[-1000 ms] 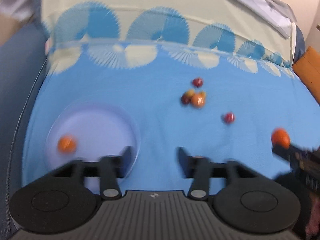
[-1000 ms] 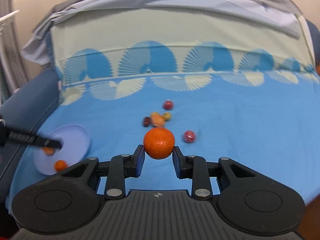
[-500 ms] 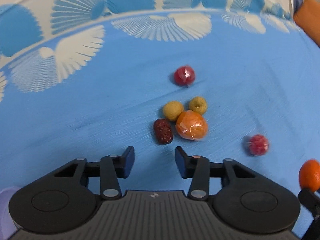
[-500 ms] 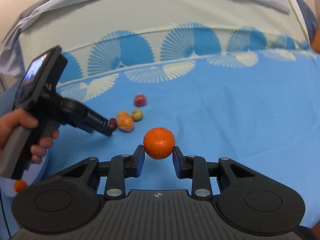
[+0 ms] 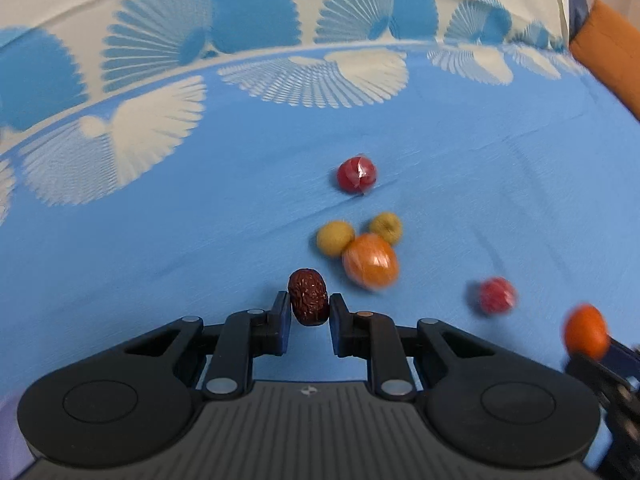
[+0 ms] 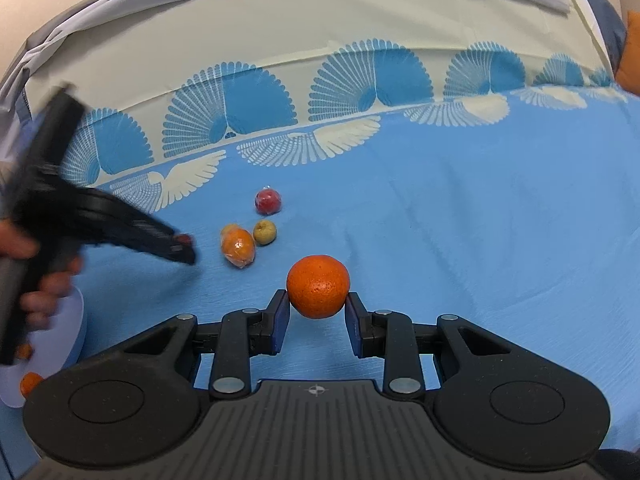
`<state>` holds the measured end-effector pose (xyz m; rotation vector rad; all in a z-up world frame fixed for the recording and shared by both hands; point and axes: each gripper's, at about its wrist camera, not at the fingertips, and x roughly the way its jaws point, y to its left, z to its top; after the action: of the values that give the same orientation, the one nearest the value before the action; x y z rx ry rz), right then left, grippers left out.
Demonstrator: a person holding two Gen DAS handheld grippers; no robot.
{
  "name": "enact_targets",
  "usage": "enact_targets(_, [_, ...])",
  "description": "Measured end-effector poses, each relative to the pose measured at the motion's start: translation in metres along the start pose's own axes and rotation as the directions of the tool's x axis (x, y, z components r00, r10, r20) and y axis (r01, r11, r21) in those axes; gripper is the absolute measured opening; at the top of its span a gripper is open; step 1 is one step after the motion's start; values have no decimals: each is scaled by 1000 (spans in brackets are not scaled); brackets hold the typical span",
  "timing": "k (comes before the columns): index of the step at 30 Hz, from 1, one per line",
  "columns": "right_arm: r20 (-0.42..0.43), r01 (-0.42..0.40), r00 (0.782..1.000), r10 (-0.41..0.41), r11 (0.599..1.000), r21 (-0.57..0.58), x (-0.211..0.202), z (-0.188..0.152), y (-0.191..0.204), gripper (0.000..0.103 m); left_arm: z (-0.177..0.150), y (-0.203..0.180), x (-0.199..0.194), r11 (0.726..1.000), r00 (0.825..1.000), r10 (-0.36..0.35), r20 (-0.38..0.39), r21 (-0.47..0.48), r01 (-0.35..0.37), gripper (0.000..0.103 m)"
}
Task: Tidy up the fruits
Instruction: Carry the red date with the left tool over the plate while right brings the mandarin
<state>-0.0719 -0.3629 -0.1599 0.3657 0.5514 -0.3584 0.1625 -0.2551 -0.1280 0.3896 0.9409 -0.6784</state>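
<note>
My left gripper (image 5: 309, 307) is shut on a dark red wrinkled date (image 5: 308, 296), just above the blue cloth. Beyond it lie a wrapped orange fruit (image 5: 370, 261), two yellow-green fruits (image 5: 335, 238) (image 5: 385, 227), and two wrapped red fruits (image 5: 356, 174) (image 5: 497, 295). My right gripper (image 6: 318, 307) is shut on an orange (image 6: 318, 286), which also shows at the right edge of the left wrist view (image 5: 586, 332). The left gripper appears in the right wrist view (image 6: 182, 248), with a lilac plate (image 6: 72, 344) below it holding small orange fruits (image 6: 30, 384).
The blue cloth (image 5: 160, 240) with a fan pattern covers a padded seat and its backrest (image 6: 280, 52). An orange cushion (image 5: 608, 52) sits at the far right. A hand (image 6: 44, 292) holds the left gripper's handle.
My left gripper has moved forward to the fruit cluster and closed on the date. My right gripper keeps holding the orange and has barely shifted.
</note>
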Motion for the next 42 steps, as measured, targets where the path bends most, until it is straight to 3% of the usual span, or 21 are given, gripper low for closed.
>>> enact_targets(5, [36, -29, 999, 31, 997, -66, -45, 8, 18, 32, -48, 11, -91, 996, 1000, 16, 20, -85, -15, 22])
enact_targets(10, [59, -148, 987, 151, 987, -54, -113, 12, 41, 32, -104, 24, -178, 979, 998, 56, 19, -199, -51, 22])
enact_targets(13, [88, -200, 974, 207, 976, -83, -150, 11, 63, 32, -130, 30, -216, 966, 994, 109, 32, -239, -98, 22])
enact_targets(15, [100, -240, 963, 250, 966, -100, -171, 12, 78, 32, -144, 35, -235, 956, 994, 105, 26, -279, -93, 22])
enact_targets(17, [117, -271, 952, 284, 956, -116, -190, 14, 89, 32, -155, 38, -250, 948, 995, 99, 24, -306, -87, 22])
enact_targets(20, [142, -304, 935, 325, 940, -153, -218, 15, 105, 32, -169, 37, -274, 946, 989, 131, 75, -308, -102, 22])
enact_targets(25, [155, -336, 915, 372, 917, -215, -249, 7, 125, 32, -191, 30, -309, 948, 982, 122, 142, -309, -73, 22])
enact_targets(34, [148, -345, 902, 405, 884, -315, -267, -6, 152, 32, -214, 30, -343, 941, 968, 135, 213, -332, -58, 22])
enact_targets(42, [125, -340, 911, 392, 888, -308, -261, -5, 154, 32, -220, 35, -341, 936, 967, 147, 207, -346, -68, 22])
